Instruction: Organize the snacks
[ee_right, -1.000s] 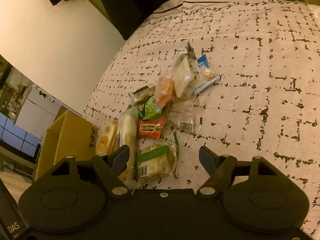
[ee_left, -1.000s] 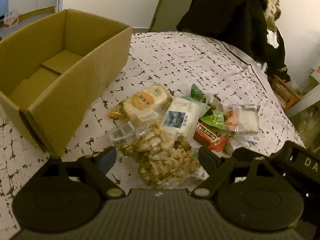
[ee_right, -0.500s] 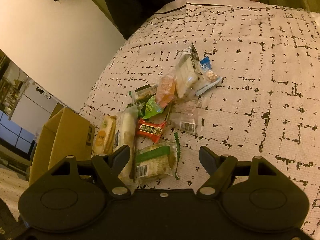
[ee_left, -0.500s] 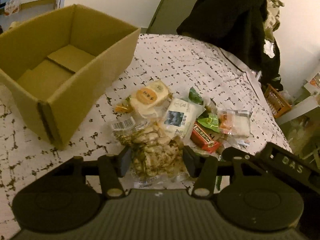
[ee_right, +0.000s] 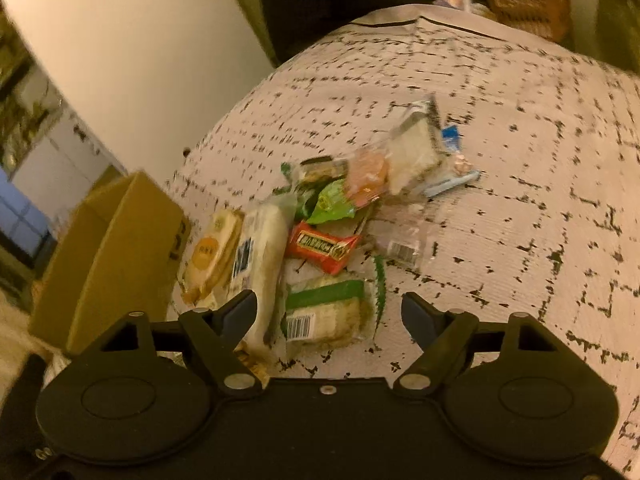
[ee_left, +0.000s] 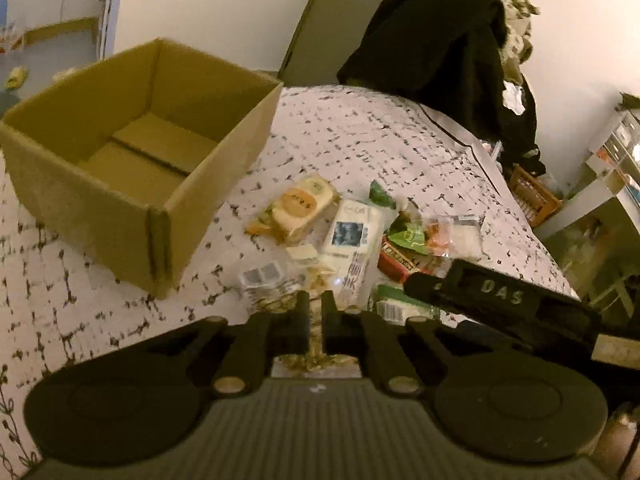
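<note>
The left gripper (ee_left: 314, 312) fingers are clamped on a clear nut bag (ee_left: 276, 284) beside an open box (ee_left: 160, 216). The right gripper (ee_right: 330, 314) fingers stand apart above a green-banded packet (ee_right: 328, 312).

The raised letters "DAS" stand on the black plastic body of my right gripper (ee_left: 500, 300), seen from my left wrist. The red snack wrapper (ee_right: 322, 245) carries gold lettering too blurred for me to read; barcodes show on several packets.

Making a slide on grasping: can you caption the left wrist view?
Left gripper shut on a clear bag of nut snacks, beside an open cardboard box and a snack pile.
</note>
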`<state>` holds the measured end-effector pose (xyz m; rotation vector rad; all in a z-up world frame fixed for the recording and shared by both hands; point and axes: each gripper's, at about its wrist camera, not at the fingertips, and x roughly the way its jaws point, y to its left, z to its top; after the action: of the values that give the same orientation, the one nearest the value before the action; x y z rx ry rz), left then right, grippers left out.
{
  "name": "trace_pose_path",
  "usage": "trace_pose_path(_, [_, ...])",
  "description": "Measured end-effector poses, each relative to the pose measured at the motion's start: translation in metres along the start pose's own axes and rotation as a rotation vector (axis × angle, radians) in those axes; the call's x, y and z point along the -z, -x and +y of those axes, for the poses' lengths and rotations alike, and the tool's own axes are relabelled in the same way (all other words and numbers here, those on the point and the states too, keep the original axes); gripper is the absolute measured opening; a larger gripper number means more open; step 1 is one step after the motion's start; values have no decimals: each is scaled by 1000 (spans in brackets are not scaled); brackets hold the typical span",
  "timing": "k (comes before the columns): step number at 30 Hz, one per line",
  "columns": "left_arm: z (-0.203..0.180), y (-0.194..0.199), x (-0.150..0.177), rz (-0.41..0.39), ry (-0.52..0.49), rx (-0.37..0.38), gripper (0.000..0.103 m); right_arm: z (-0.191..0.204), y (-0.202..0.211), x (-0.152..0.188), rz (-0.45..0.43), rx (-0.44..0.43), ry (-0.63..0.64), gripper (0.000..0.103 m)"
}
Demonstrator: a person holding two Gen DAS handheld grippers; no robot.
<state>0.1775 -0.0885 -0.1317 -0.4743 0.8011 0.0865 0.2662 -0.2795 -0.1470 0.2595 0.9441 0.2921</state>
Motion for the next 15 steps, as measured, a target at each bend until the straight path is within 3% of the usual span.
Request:
trace_pose_path(6, [6,1,0,12,0,-18,0,25,-17,3,44,67,123,80])
trace_pose_path(9, [11,-1,-1,35,13,-54,8,31,-25,6,55,118,177,80])
trace_pose_path(11, [15,-1,-2,38,24,-71,23,29,-25,5,61,120,174,77])
trace_pose_path(13, [19,-1,-2,29,41,-80,63,27,-23,5,65,122,165,74])
trace_pose_path(15, [21,0,-1,5,57,-81,74,26,-21,6,66,120,158,74])
